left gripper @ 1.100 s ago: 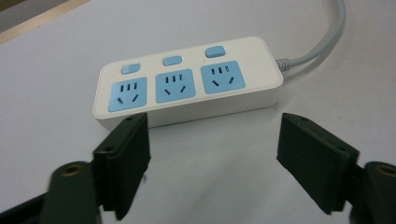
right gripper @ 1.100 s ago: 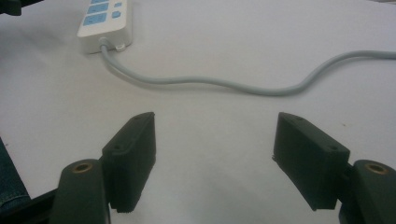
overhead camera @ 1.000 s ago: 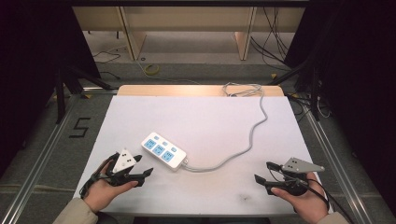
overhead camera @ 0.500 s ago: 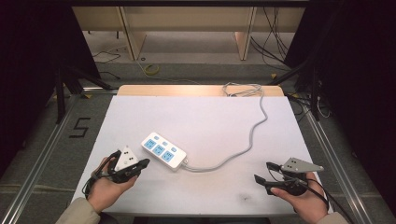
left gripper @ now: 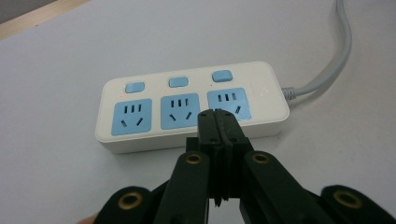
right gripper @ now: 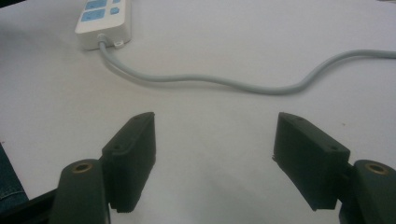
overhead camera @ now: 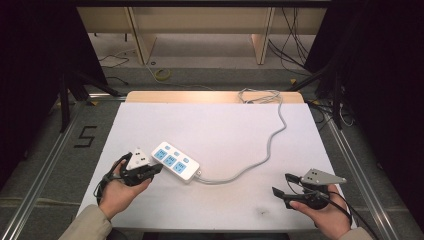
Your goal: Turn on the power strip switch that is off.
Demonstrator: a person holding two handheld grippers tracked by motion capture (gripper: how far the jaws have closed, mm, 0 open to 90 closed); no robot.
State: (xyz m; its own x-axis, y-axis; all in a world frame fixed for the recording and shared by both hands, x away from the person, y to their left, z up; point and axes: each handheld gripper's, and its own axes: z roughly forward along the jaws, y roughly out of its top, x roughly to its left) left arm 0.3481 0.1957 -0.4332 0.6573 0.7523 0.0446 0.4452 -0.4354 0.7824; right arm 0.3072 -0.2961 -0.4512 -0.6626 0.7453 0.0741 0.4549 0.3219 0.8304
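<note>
High view: white power strip (overhead camera: 175,161) lies left of centre on the table (overhead camera: 220,130), left gripper (overhead camera: 159,169) just beside its near end. Left gripper view: jaws pressed together, nothing between, tips over the strip's front edge. Right gripper view: right gripper (right gripper: 212,154) spread wide and empty, well apart from the strip, its grey cord (right gripper: 224,84) running across ahead.

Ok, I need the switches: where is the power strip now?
In the high view the power strip lies left of centre on the white table, just ahead of the shut left gripper.

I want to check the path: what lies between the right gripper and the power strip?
The strip's grey cable and bare white table, seen in the high view, between right gripper and power strip.
</note>
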